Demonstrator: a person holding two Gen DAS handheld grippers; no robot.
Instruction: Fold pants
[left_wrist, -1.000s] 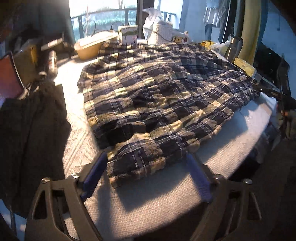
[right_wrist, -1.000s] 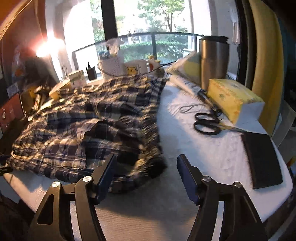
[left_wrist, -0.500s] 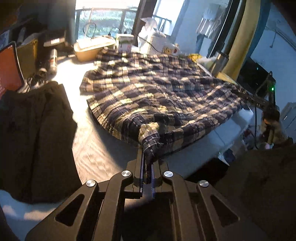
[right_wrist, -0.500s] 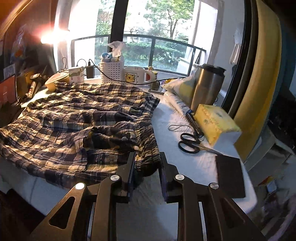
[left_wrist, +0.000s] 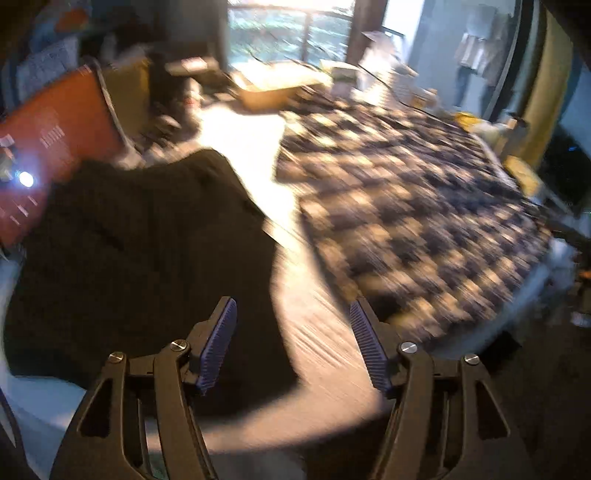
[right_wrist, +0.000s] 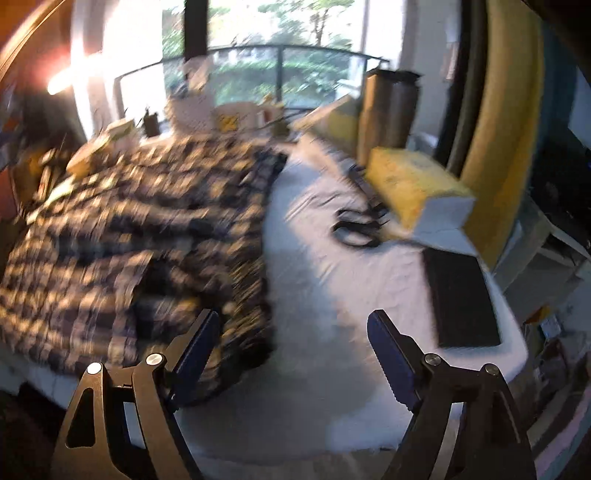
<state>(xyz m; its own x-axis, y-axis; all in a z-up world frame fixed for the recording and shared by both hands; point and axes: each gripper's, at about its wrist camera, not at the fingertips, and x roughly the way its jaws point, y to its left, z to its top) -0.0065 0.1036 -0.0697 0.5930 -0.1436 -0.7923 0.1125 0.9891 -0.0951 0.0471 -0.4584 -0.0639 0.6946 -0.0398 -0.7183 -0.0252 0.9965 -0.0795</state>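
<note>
Both views are smeared with blur, but the main shapes read well enough. The left tool stands with its jaws wide apart, freshly opened, and nothing sits between the ribbed blue pads except bare white bench. The plaid pants lie spread flat on the bench, up at 1 o'clock from that tool and clear of both pads. At 10 o'clock a dark cloth lies heaped just beside the pants, a sunlit strip of bench between them. An orange board leans at the far left edge.

Over to the right wrist view: the right tool is also spread wide, its jaws having just opened. The pants fill the left half of this view, their rumpled near corner lying at 9 o'clock, behind the left pad; whether cloth and pad touch, the blur hides. Between the pads there is only white bench. At 1 o'clock lie black scissors, with a yellow box just beyond them and a steel mug standing upright behind that. A flat black pad rests at 2 o'clock near the bench edge.
</note>
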